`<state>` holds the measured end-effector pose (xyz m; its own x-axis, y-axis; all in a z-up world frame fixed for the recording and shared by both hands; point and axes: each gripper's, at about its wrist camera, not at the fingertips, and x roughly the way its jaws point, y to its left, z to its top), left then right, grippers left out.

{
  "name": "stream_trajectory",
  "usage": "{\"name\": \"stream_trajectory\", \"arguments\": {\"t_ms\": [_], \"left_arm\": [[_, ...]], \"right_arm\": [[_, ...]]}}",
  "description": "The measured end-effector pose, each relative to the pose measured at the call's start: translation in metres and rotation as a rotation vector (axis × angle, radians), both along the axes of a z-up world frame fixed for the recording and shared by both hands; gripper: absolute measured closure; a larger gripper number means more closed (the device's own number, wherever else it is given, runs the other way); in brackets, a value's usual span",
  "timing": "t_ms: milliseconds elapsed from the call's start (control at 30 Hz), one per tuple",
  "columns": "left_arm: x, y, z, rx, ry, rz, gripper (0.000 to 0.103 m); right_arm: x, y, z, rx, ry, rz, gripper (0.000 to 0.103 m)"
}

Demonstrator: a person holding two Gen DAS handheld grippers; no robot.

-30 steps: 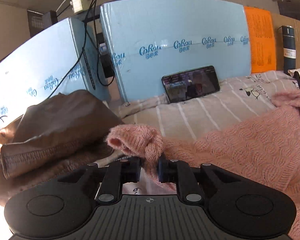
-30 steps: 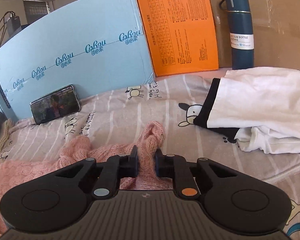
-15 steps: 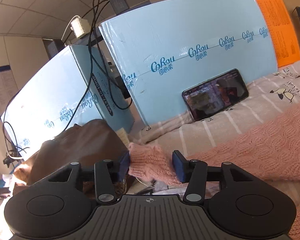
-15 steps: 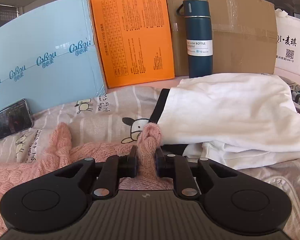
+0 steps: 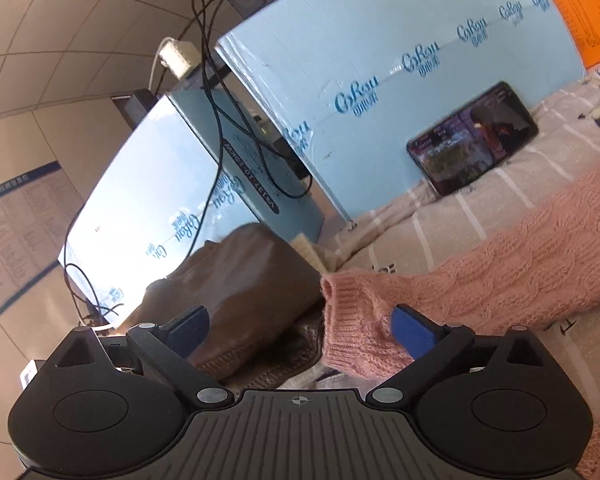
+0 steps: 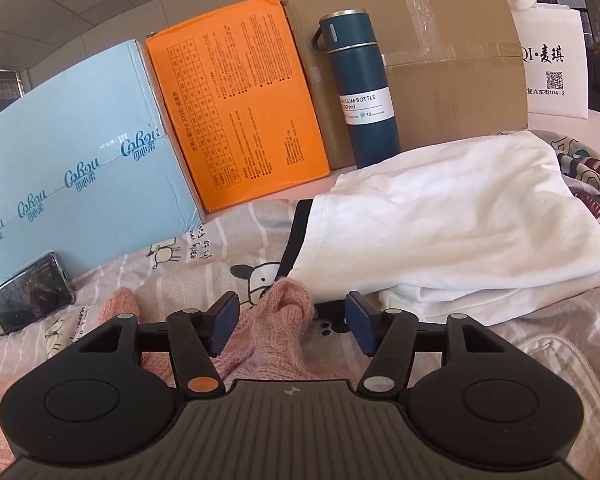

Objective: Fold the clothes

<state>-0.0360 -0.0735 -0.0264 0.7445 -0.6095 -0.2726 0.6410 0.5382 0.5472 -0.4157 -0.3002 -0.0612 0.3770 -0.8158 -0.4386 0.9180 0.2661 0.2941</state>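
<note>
A pink knitted sweater lies spread on the striped bedsheet. In the left wrist view its sleeve cuff rests between the wide-open fingers of my left gripper, touching the right finger only. In the right wrist view the other pink sleeve end lies loose between the open fingers of my right gripper. Neither gripper holds anything.
A brown leather jacket lies left of the cuff. A folded white garment lies right of the sleeve end. A phone leans on blue boxes. An orange box, a blue vacuum bottle and a cardboard box stand behind.
Both grippers have opened and let go of the pink sleeve ends. The left one has pulled the cuff left toward the brown jacket; the right one has moved right toward the white garment.
</note>
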Motion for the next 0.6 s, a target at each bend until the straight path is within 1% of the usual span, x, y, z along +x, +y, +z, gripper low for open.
{"name": "stream_trajectory", "arguments": {"t_ms": [33,67,100,133,167,200,233,300,333,367,400,433,467,500,533,567,600], "left_arm": [[-0.006,0.009,0.010,-0.050,0.001,-0.010,0.003],[-0.011,0.018,0.021,-0.099,0.002,-0.021,0.001],[-0.019,0.029,0.028,-0.172,0.043,-0.034,0.000],[-0.026,0.041,0.034,-0.257,0.122,-0.054,0.000],[-0.026,0.049,0.035,-0.313,0.238,-0.086,0.000],[-0.027,0.057,0.035,-0.367,0.356,-0.119,0.000],[-0.024,0.060,0.030,-0.390,0.506,-0.177,0.000],[-0.020,0.054,0.014,-0.348,0.700,-0.285,0.000],[-0.022,0.049,0.007,-0.311,0.736,-0.310,0.000],[-0.025,0.043,0.002,-0.277,0.733,-0.302,0.000],[-0.028,0.038,-0.002,-0.245,0.709,-0.275,0.000],[-0.028,0.036,-0.004,-0.236,0.711,-0.264,0.000],[-0.028,0.034,-0.005,-0.228,0.714,-0.253,0.000],[-0.027,0.033,-0.007,-0.220,0.717,-0.242,0.000],[-0.026,0.031,-0.008,-0.212,0.721,-0.231,0.000],[-0.024,0.033,-0.009,-0.221,0.730,-0.229,0.000],[-0.022,0.034,-0.009,-0.231,0.740,-0.227,0.000]], "right_arm": [[0.000,0.003,0.005,-0.018,-0.013,0.016,0.044],[0.000,0.006,0.010,-0.036,-0.027,0.034,0.040],[0.002,0.008,0.016,-0.045,-0.044,0.066,0.034],[0.006,0.008,0.020,-0.033,-0.054,0.107,0.031],[0.011,0.007,0.024,-0.019,-0.062,0.148,0.028],[0.020,0.004,0.025,0.015,-0.055,0.199,0.026],[0.029,0.001,0.027,0.049,-0.048,0.248,0.026],[0.052,-0.002,0.026,0.085,-0.021,0.305,0.026],[0.065,-0.004,0.025,0.095,0.008,0.327,0.026],[0.080,-0.004,0.023,0.101,0.043,0.346,0.025],[0.093,-0.005,0.022,0.103,0.073,0.365,0.025],[0.106,-0.005,0.021,0.105,0.103,0.381,0.025],[0.117,-0.005,0.018,0.103,0.132,0.372,0.025],[0.127,-0.006,0.015,0.099,0.159,0.361,0.028],[0.132,-0.006,0.011,0.088,0.168,0.326,0.029],[0.133,-0.009,0.006,0.097,0.165,0.283,0.034],[0.133,-0.013,0.001,0.107,0.162,0.243,0.052]]}}
